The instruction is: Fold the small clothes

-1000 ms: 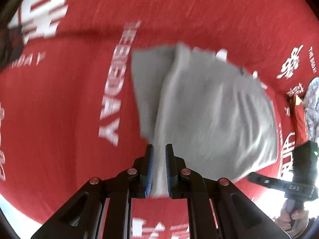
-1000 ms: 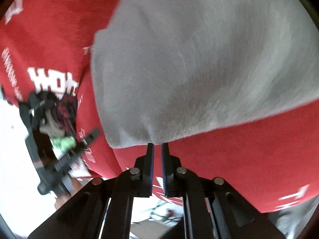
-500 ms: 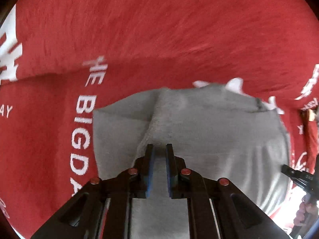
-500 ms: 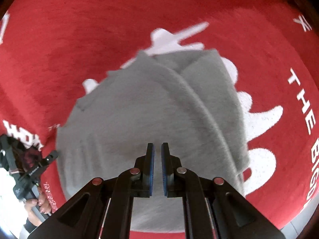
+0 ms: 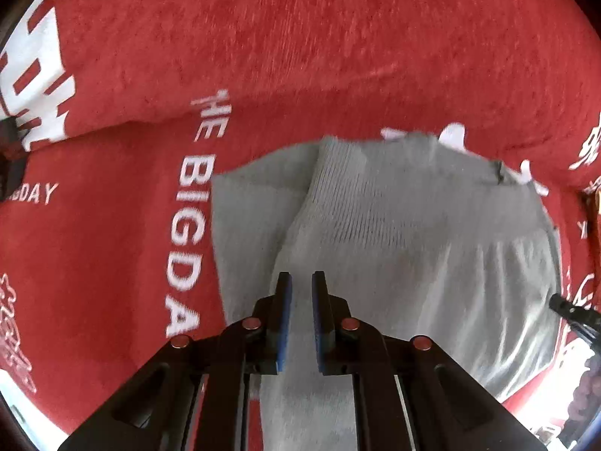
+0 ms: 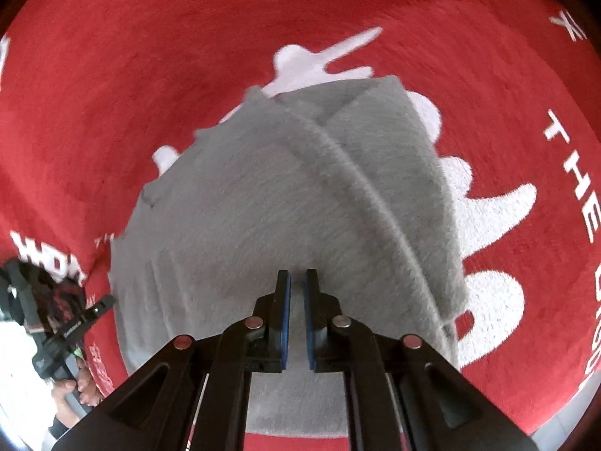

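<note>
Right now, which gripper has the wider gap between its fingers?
The left gripper: more of the grey garment shows between its blue pads, while the right gripper's pads stand nearly together.

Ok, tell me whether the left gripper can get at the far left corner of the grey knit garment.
Probably yes: the left gripper hovers over the grey knit garment, and nothing covers that corner on the red printed cloth.

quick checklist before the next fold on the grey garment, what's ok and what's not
1. Grey garment lying on the red cloth: ok.
2. Left gripper shut on garment: cannot tell; narrow gap, fabric showing between the fingers.
3. Right gripper shut on garment: cannot tell, same narrow gap.
4. Folded flap lying flat: not ok, raised ridge.
5. Near hem visible: cannot tell, hidden by the grippers.
</note>
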Action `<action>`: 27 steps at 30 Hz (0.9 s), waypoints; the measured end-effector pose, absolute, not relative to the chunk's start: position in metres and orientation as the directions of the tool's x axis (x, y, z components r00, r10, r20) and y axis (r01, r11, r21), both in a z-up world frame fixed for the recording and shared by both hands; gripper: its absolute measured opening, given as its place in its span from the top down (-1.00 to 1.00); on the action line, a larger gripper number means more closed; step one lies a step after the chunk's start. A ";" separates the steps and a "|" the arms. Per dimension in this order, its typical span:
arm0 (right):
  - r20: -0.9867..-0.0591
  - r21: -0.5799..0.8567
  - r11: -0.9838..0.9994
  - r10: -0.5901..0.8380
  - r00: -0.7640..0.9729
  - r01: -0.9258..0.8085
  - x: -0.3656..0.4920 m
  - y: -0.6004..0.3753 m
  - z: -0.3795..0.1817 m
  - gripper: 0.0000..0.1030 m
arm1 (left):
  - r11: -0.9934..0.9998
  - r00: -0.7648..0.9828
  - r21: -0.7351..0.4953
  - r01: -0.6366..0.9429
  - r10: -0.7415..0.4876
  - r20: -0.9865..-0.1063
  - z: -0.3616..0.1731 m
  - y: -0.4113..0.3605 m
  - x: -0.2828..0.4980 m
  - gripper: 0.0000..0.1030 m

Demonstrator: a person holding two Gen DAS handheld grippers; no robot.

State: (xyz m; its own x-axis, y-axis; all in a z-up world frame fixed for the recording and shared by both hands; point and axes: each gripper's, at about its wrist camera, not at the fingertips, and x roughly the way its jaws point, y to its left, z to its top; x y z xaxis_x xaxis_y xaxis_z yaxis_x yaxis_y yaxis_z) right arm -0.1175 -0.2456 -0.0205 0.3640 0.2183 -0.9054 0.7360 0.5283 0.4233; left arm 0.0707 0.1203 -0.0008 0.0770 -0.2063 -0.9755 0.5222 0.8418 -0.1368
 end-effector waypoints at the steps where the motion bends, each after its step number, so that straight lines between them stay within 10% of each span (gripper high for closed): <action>1: -0.901 0.432 0.535 0.225 0.371 0.726 -0.117 -0.240 -0.016 0.85 | 0.847 0.082 -0.120 0.518 -0.189 -0.979 0.000 0.123 0.067 0.76; 3: -0.890 0.454 0.538 0.246 0.383 0.711 -0.116 -0.231 -0.011 0.85 | 0.857 0.091 -0.110 0.503 -0.179 -0.980 0.002 0.130 0.061 0.53; 4: -0.886 0.464 0.537 0.257 0.387 0.705 -0.115 -0.226 -0.009 0.84 | 0.864 0.098 -0.110 0.491 -0.180 -0.979 0.003 0.133 0.059 -0.45; 5: -0.879 0.476 0.537 0.272 0.392 0.696 -0.114 -0.220 -0.007 0.84 | 0.875 0.117 -0.101 0.473 -0.176 -0.977 0.006 0.137 0.057 -0.96; 14: -0.846 0.532 0.564 0.367 0.385 0.631 -0.109 -0.164 0.002 0.78 | 0.916 0.125 -0.141 0.376 -0.201 -0.972 0.018 0.168 0.056 -0.97; 19: -0.833 0.552 0.568 0.409 0.373 0.611 -0.112 -0.139 0.002 0.16 | 0.921 0.111 -0.138 0.364 -0.190 -0.975 0.012 0.171 0.054 -0.97; 27: -0.800 0.592 0.537 0.483 0.356 0.600 -0.113 -0.105 -0.007 0.14 | 0.908 0.102 -0.109 0.406 -0.163 -0.981 0.010 0.174 0.045 -0.97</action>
State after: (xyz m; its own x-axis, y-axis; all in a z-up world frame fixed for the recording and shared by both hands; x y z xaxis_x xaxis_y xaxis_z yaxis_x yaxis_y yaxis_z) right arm -0.1131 -0.1050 -0.0069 0.3564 0.4833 -0.7997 0.6003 0.5374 0.5923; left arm 0.0451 0.1738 0.0104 0.1016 -0.1631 -0.9814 0.4055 0.9076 -0.1088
